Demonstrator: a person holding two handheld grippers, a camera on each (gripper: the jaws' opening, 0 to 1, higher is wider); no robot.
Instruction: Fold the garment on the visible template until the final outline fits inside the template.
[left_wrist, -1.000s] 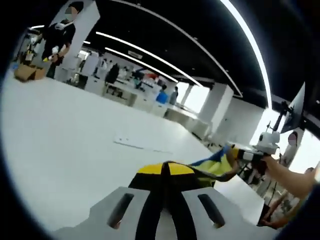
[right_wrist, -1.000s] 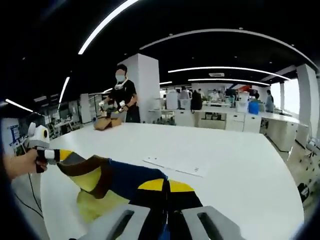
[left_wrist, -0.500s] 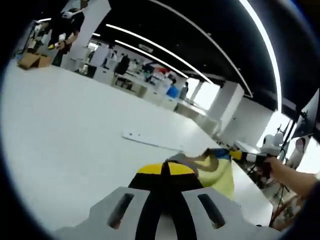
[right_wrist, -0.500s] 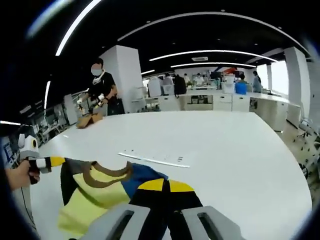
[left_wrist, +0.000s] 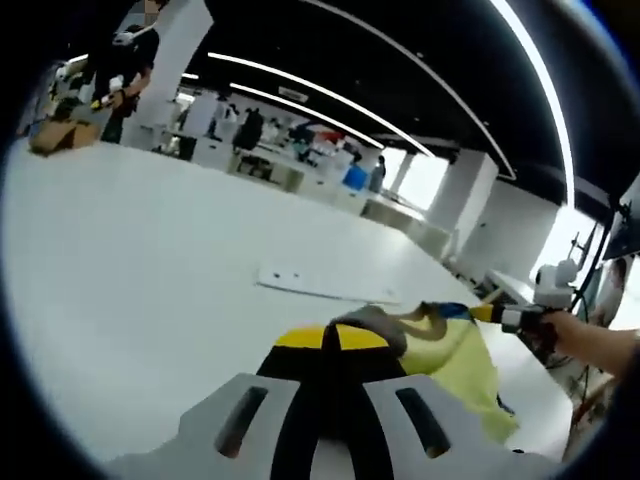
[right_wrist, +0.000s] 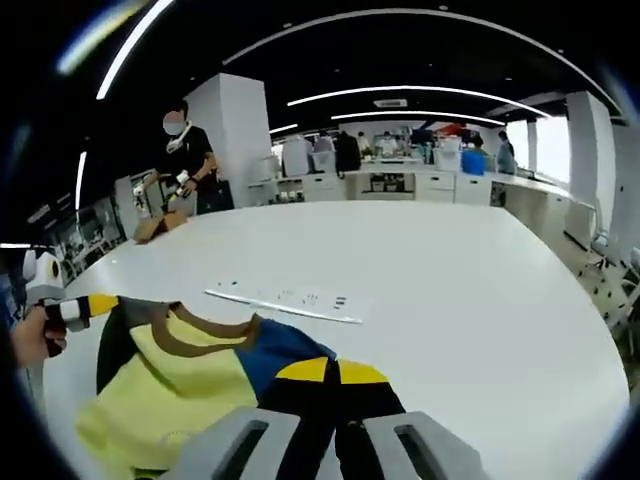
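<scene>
Both grippers are holding the garment (right_wrist: 190, 375) stretched between them above the white tabletop (right_wrist: 450, 290). The right gripper (right_wrist: 325, 385) is pinching the blue shoulder edge with fingers together; the left gripper (left_wrist: 330, 350) is clamping the grey collar side. The flat template (right_wrist: 285, 300) is lying just beyond the fingers. Risk: the sagging yellow body could bunch or land off the template if lowered unevenly.

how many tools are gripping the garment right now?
2. The right tool is shut on the garment at the near blue edge; the left tool, at the view's left, pinches its far corner. The cloth hangs spread between them.
</scene>
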